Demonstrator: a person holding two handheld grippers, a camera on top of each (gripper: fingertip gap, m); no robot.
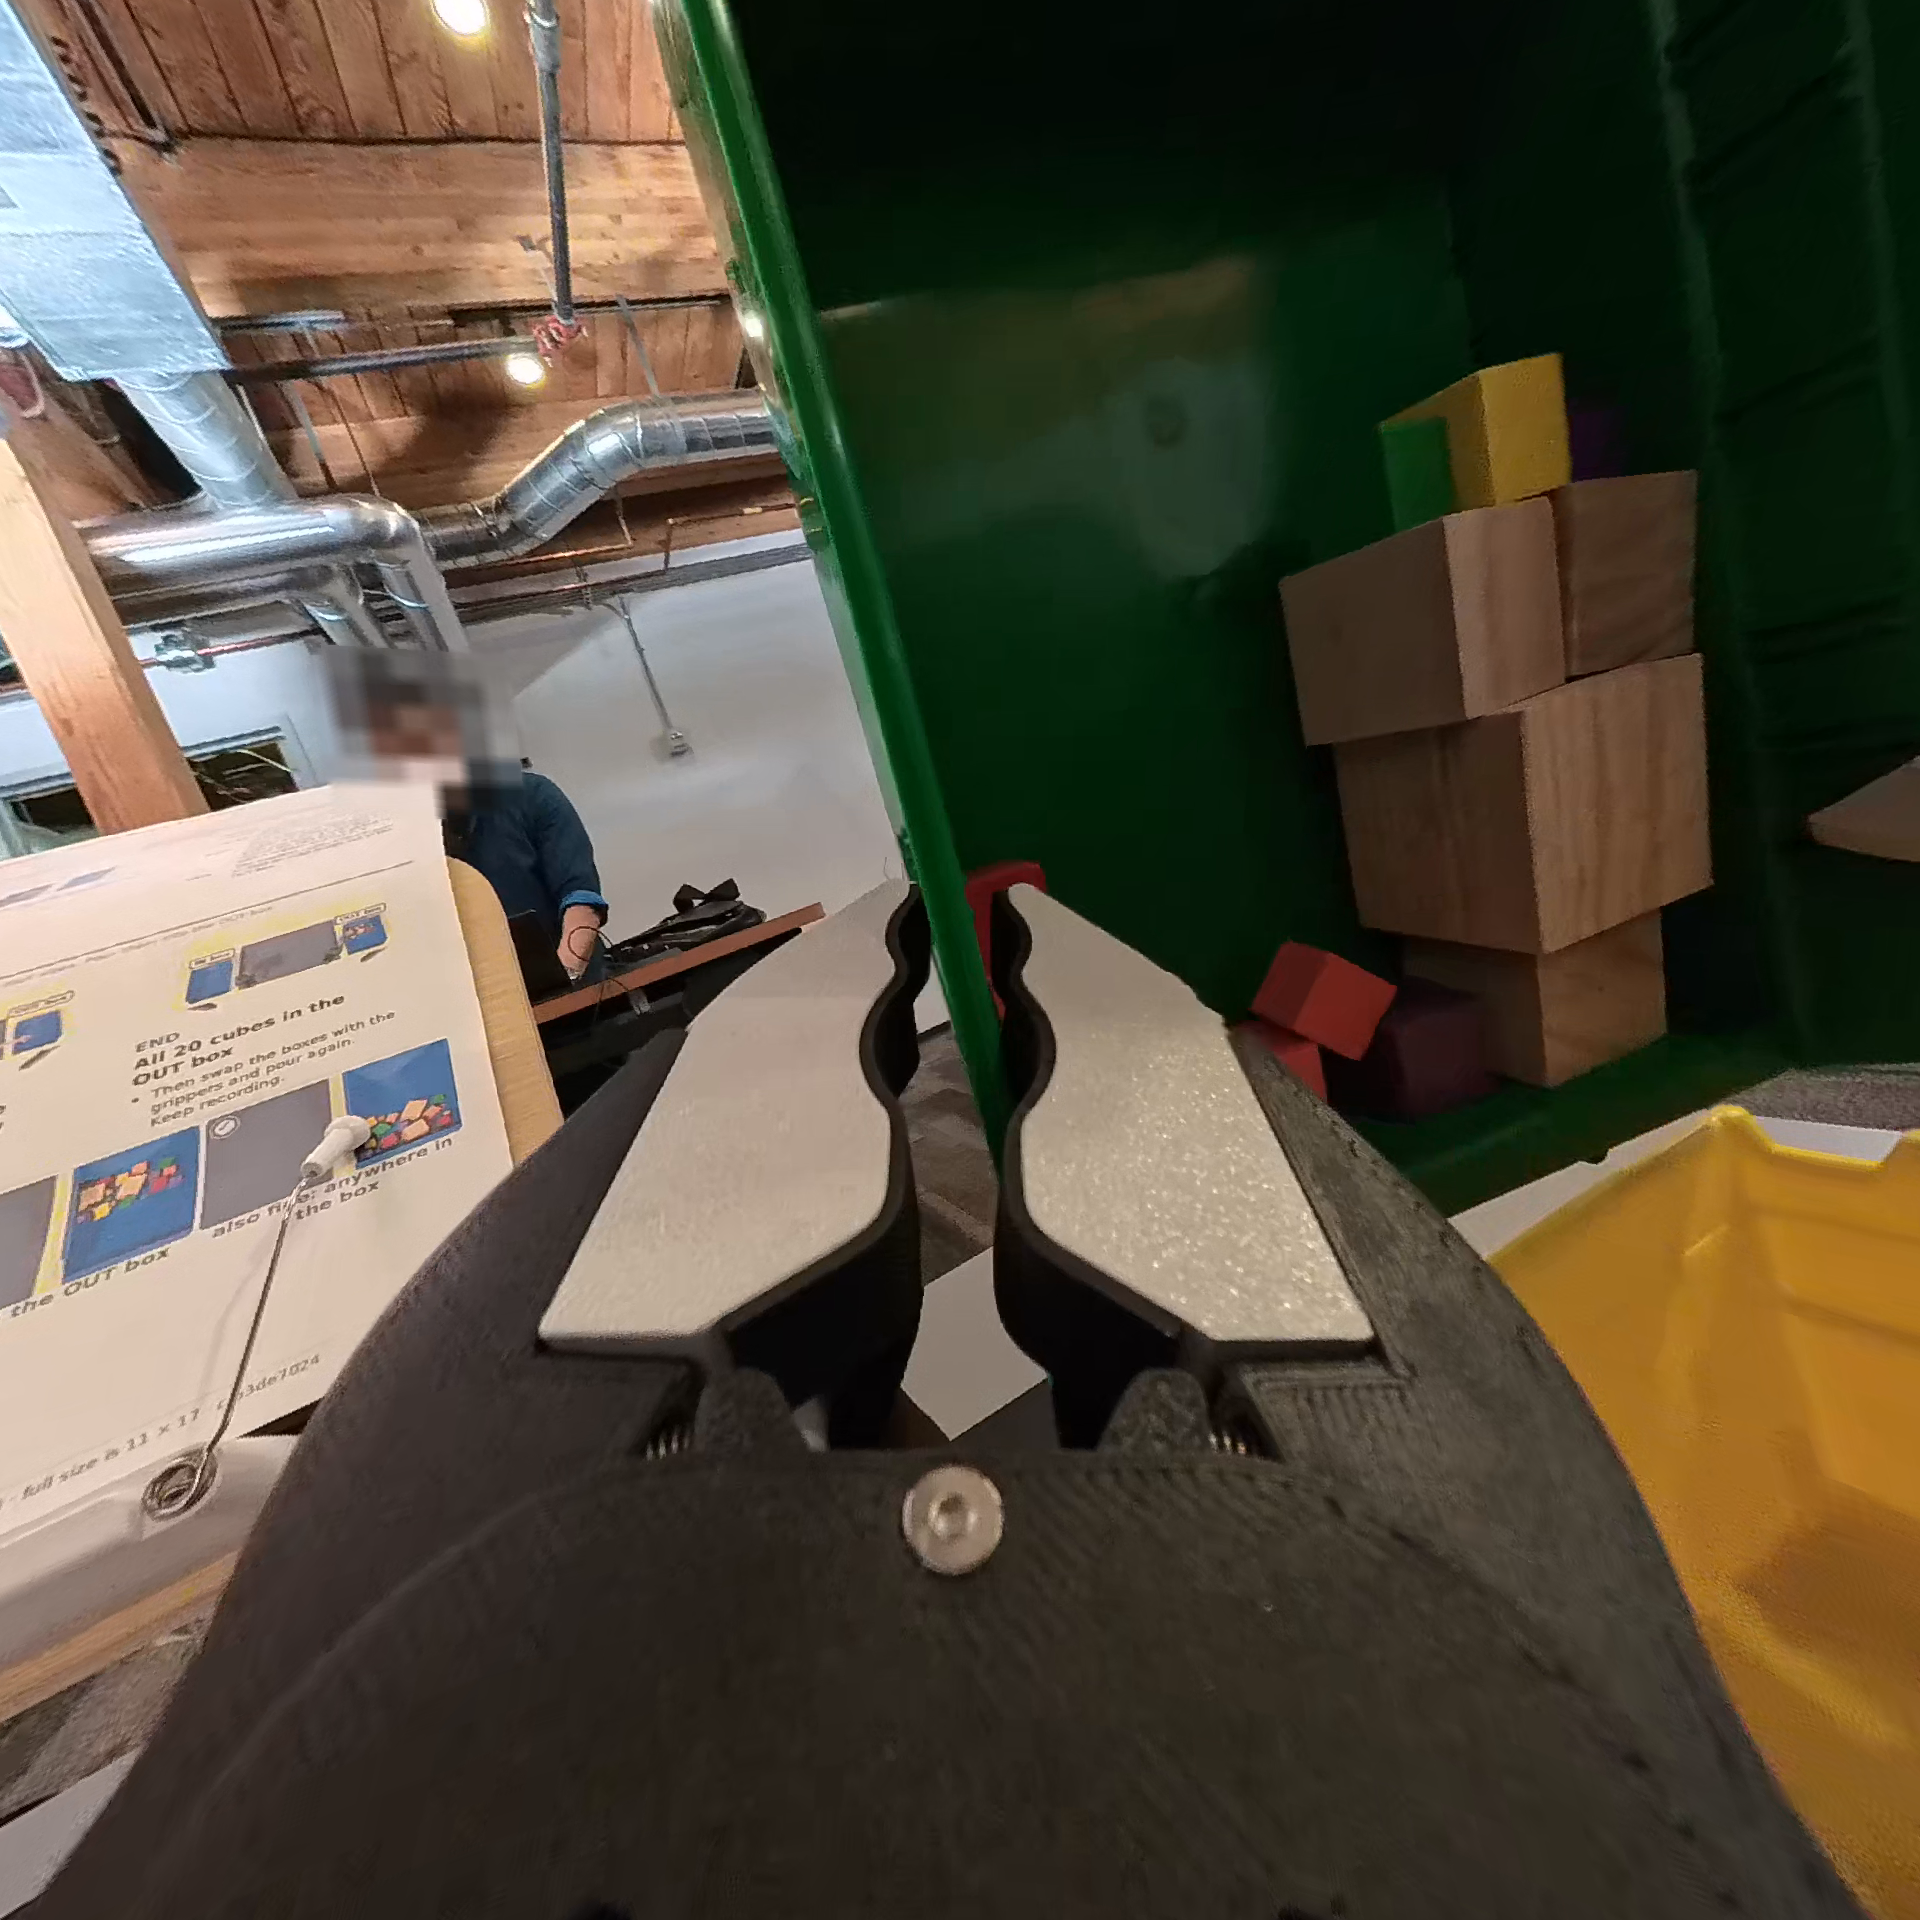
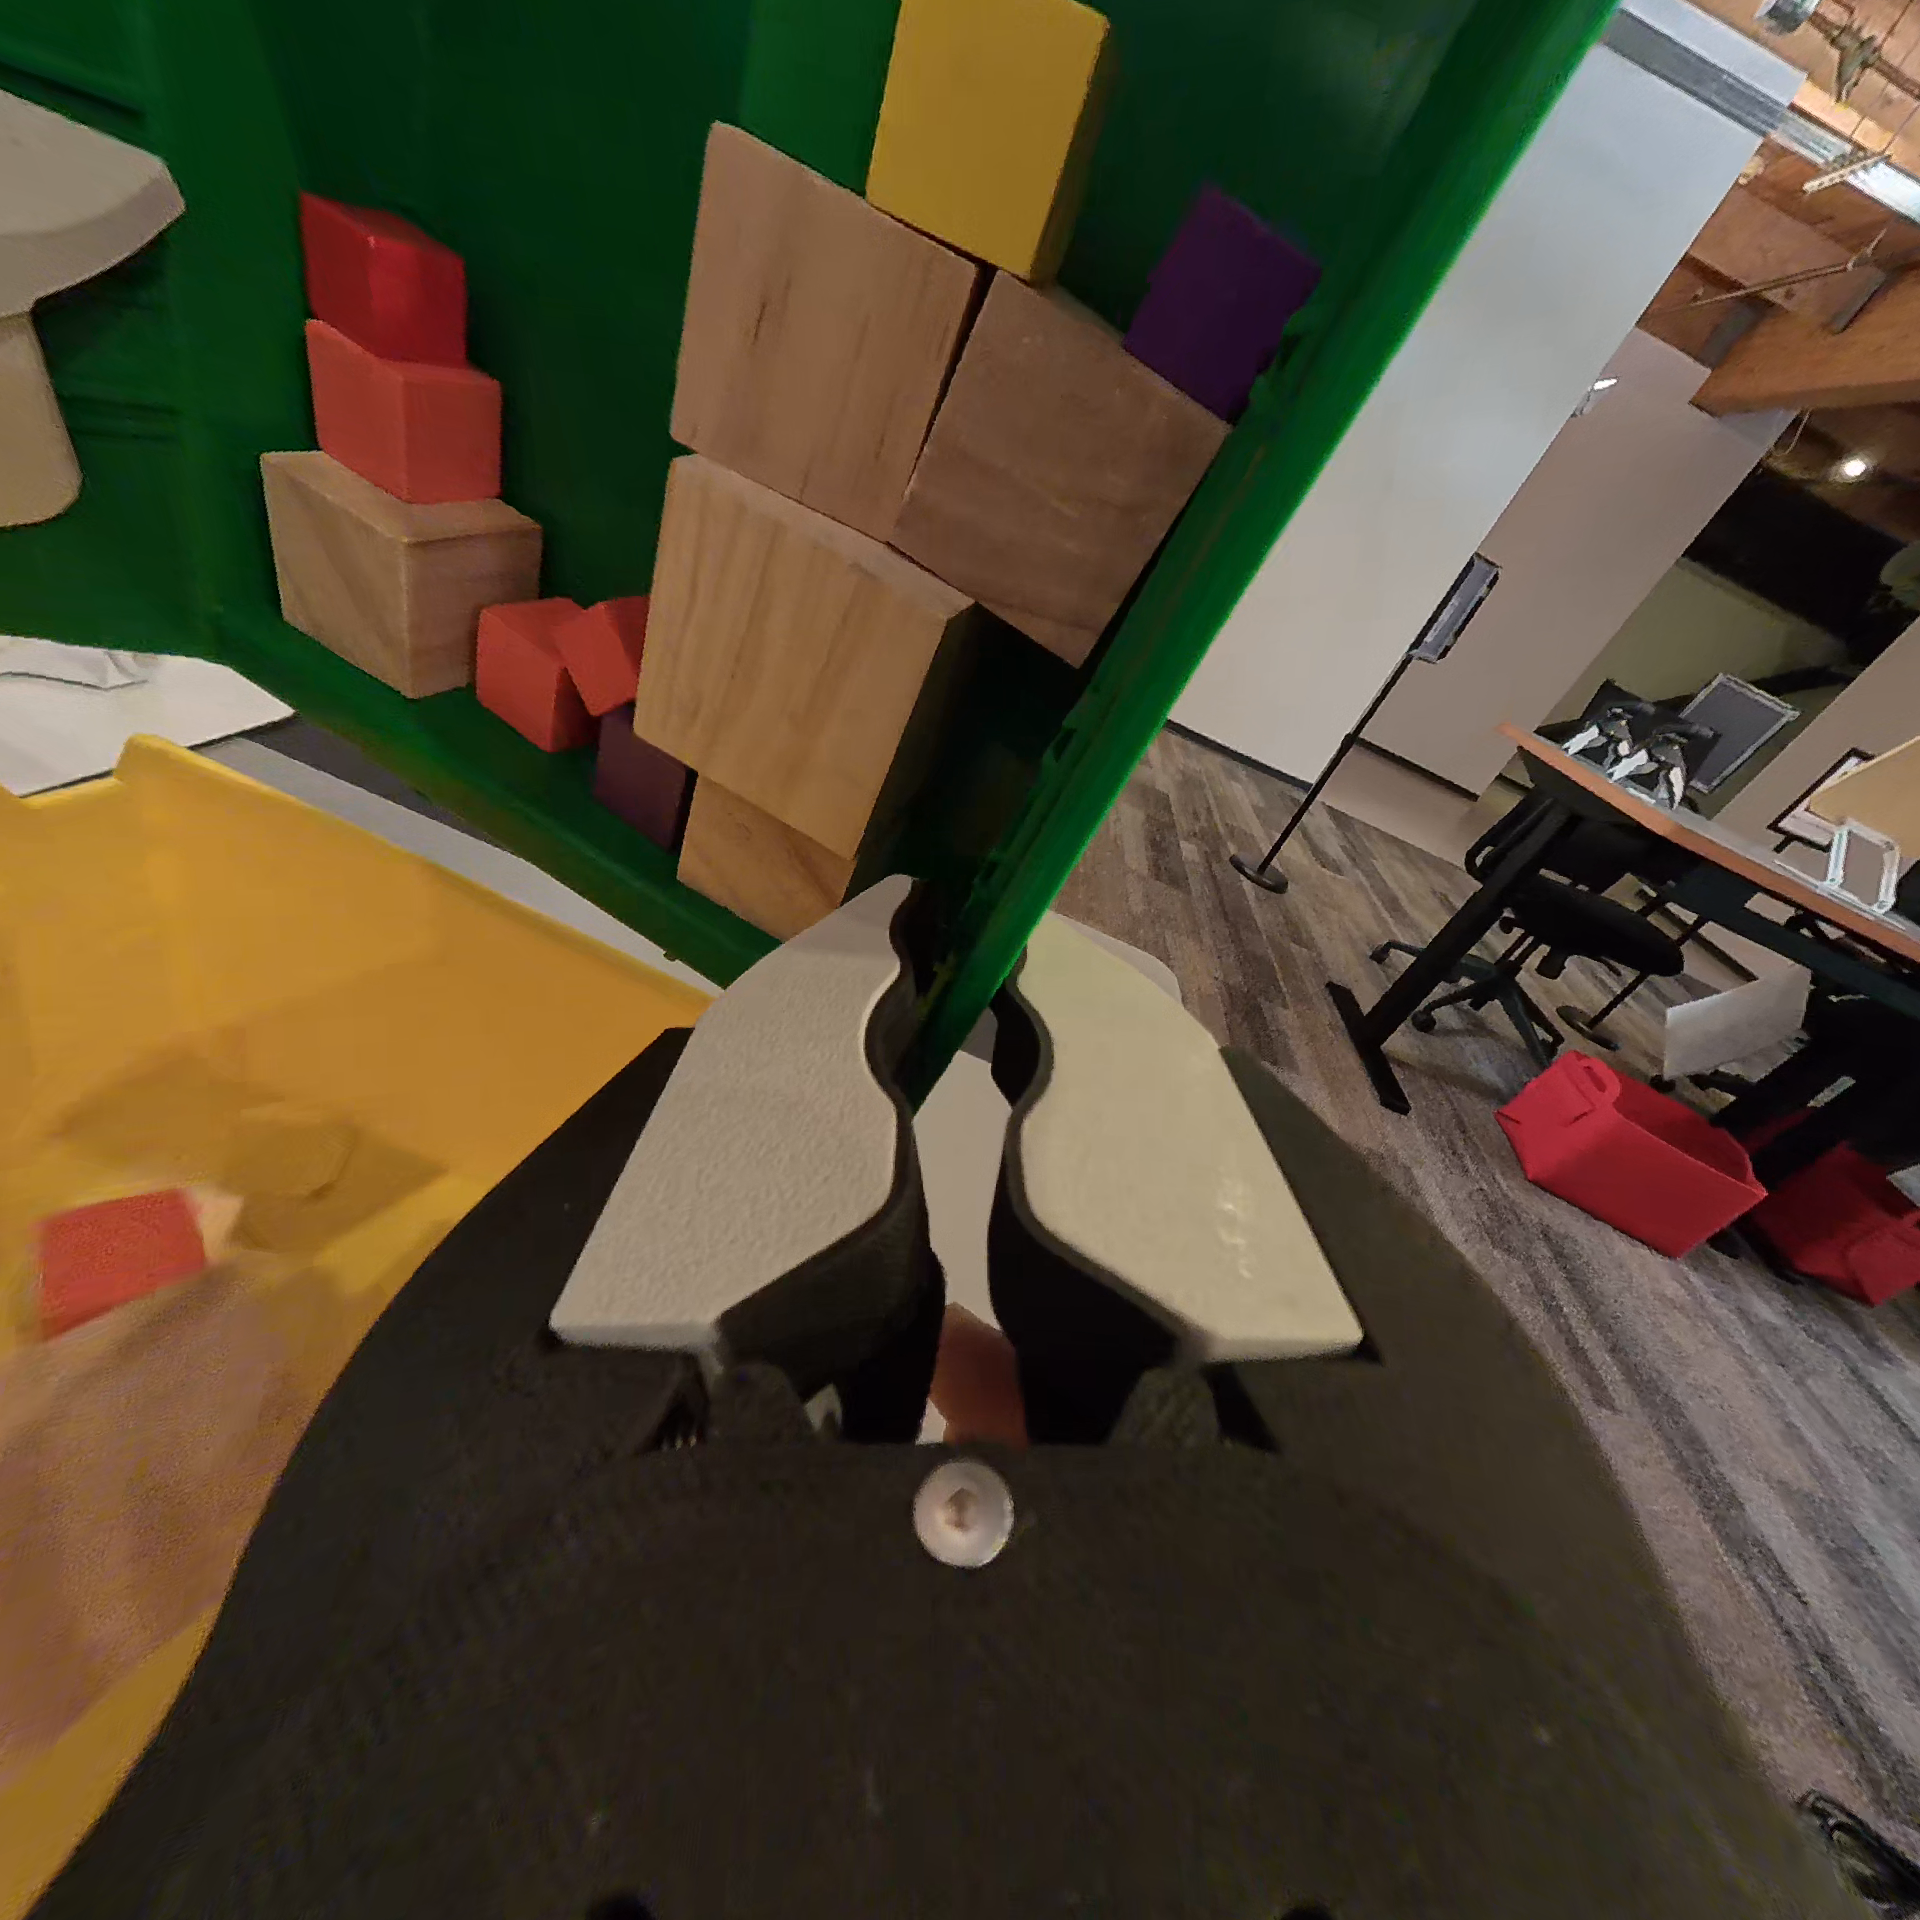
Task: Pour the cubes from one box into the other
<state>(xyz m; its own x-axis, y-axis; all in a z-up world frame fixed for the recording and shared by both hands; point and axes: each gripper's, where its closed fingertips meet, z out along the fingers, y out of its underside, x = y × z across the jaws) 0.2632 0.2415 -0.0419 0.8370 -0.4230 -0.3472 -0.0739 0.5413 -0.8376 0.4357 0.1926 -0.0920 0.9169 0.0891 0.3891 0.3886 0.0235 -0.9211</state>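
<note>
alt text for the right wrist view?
The right gripper clamps the rim of a tipped green plastic box, where wooden, red, yellow and purple cubes are piled above an open yellow plastic box. One red cube is blurred over the yellow box.

The only writing large enough to read is on a white printed sheet, which stands upright to the left of the green box in the left wrist view. It carries black lines of print, some in bold, between small coloured pictures with yellow borders, and a line of fine print along its lower edge. A metal eyelet sits in its lower corner. In the right wrist view, a small sign on a thin floor stand is too far off to read.
</note>
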